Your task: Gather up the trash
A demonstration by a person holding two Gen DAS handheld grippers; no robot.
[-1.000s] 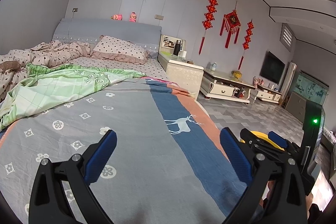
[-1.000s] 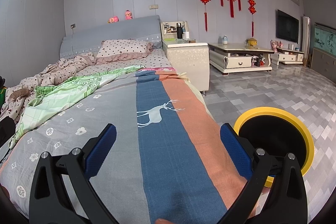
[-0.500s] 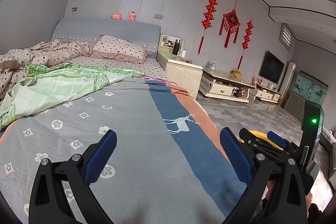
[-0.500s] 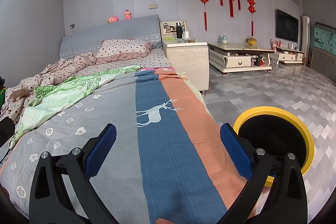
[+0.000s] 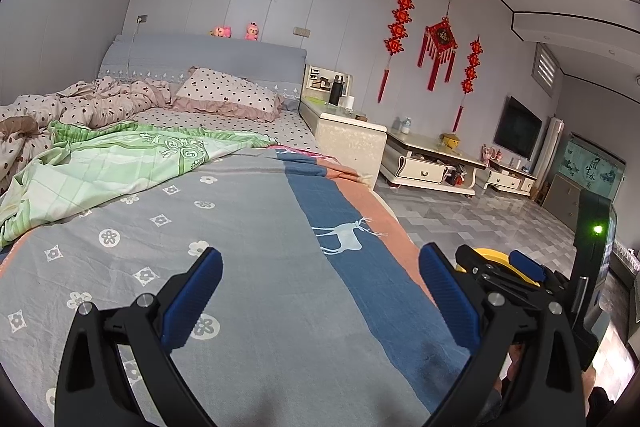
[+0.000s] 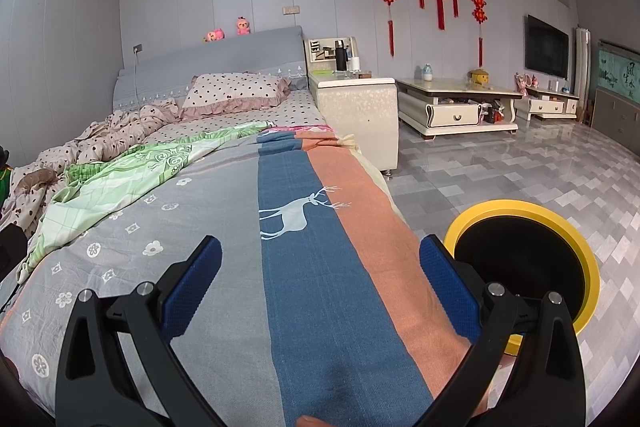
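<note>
A yellow-rimmed trash bin (image 6: 524, 259) with a black inside stands on the floor beside the bed's right edge; a sliver of its rim (image 5: 486, 254) shows in the left wrist view. My left gripper (image 5: 320, 291) is open and empty over the grey bedspread (image 5: 240, 247). My right gripper (image 6: 320, 287) is open and empty over the blue and orange stripes (image 6: 320, 247), just left of the bin. The right gripper's body (image 5: 516, 279) shows at the right of the left wrist view. I see no loose trash on the bed.
A green quilt (image 5: 104, 163), a dotted duvet (image 5: 100, 103) and a pillow (image 5: 228, 95) lie toward the headboard. A white bedside cabinet (image 6: 356, 107) and a low table (image 6: 456, 103) stand to the right on grey tiled floor (image 6: 520, 167).
Both grippers stay open and almost still; the left wrist view has shifted very slightly.
</note>
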